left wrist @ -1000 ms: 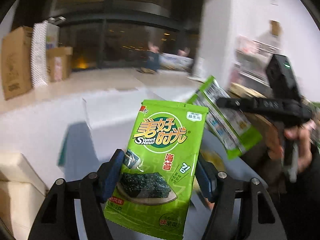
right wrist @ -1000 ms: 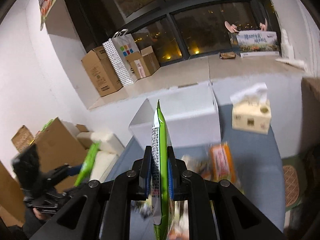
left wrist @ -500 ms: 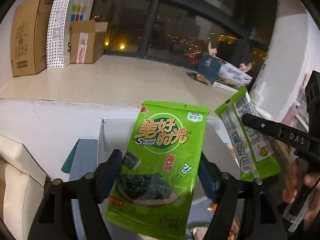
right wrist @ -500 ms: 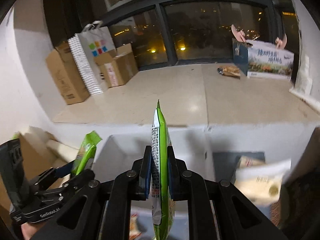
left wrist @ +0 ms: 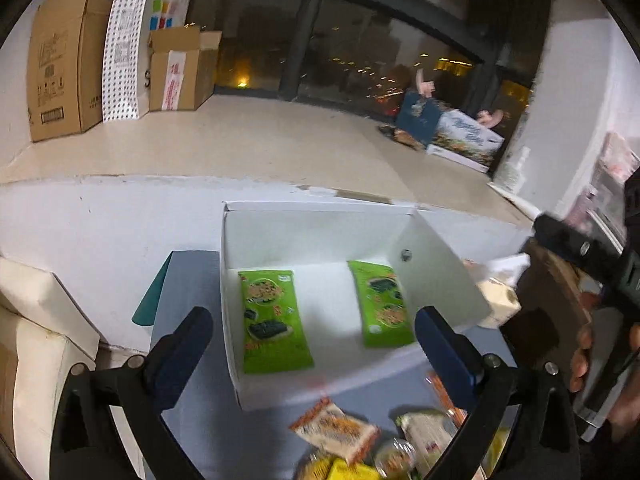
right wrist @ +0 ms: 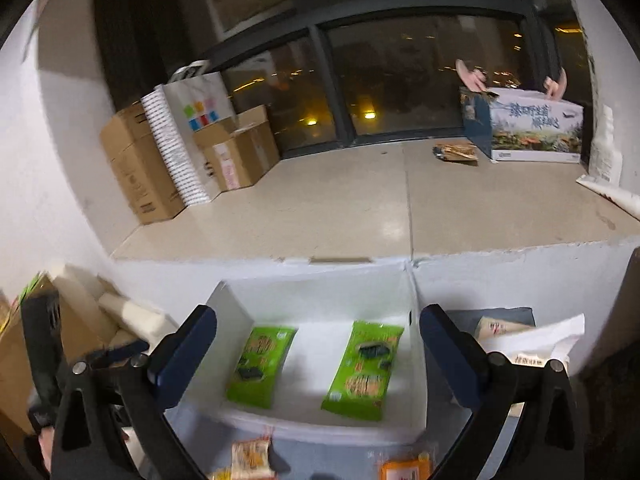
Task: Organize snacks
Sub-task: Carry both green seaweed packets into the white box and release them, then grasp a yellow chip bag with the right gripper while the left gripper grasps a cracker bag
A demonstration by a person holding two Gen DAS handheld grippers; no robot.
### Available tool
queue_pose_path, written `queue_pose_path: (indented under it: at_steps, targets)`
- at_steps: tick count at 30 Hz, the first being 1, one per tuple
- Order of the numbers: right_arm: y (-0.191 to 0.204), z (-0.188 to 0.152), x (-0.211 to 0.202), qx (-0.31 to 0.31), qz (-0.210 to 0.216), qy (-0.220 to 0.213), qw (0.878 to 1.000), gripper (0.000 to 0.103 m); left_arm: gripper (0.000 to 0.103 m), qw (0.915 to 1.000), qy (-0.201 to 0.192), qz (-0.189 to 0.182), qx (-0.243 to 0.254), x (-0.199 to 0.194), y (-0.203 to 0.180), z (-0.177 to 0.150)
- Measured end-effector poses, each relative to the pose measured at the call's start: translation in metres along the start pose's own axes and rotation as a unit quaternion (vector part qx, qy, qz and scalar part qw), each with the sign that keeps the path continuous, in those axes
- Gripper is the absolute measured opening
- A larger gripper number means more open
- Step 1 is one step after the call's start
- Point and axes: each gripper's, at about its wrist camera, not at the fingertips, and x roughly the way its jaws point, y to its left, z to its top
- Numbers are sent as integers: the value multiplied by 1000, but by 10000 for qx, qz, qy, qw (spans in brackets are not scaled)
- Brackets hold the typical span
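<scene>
Fingers: left gripper [left wrist: 312, 352] and right gripper [right wrist: 318, 354] opening wide — both empty.
Box [left wrist: 320, 220]: two seaweed packs [left wrist: 274, 320] lie flat, apart.
Next: lift clear — reach snacks [left wrist: 336, 432] at the bench's near edge.

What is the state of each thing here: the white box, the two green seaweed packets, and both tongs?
White cardboard box: open on top, holds two packets.
Left green seaweed snack packet: lying flat in the box, printed face up.
Right green seaweed snack packet: lying flat in the box, apart from the first.
Left tongs: jaws opening, nothing between them.
Right tongs: jaws opening, nothing between them.
</scene>
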Motion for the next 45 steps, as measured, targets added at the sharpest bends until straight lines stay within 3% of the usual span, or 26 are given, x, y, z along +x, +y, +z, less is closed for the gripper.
queue_pose_path:
  at_steps: [6,10,15,21,28,33,39,41,43,45]
  targets:
    - [8,-50,-60,25,606,-63,9981,103,103,9990,-162,-360,210,-60,-20,-40]
    - [3,-93,-104,224,800,-44,9965,103,103,9980,-229,-389,443,-94,-32,-83]
    - [-12,-169,-147,378,393,134,9984,103,103,9949,-273,-634,739,-124,-46,-142]
    - [-32,-235,-157,376,134,486,9980,103,103,9925,-231,-646,1015,-147,-61,-200]
    - [-61,-246,-129,559,-47,825,9950,103,103,9913,-118,-705,1105,-160,-74,-232]
    - [-65,-244,-86,-89,-326,1209,9921,103,103,9909,-44,-682,1157,-157,-75,-234]
    - [-82,-237,-45,-255,92,1631,9862,103,103,9925,83,-684,1014,-148,-71,-235]
    - [-82,-239,-45,-163,197,1649,9860,94,103,9926,119,-719,974,-144,-70,-236]
    - [-79,-239,-50,-153,247,1522,9879,71,103,9929,158,-708,946,-140,-69,-236]
    - [-76,-241,-57,-96,202,1469,9889,61,103,9929,230,-743,905,-135,-70,-235]
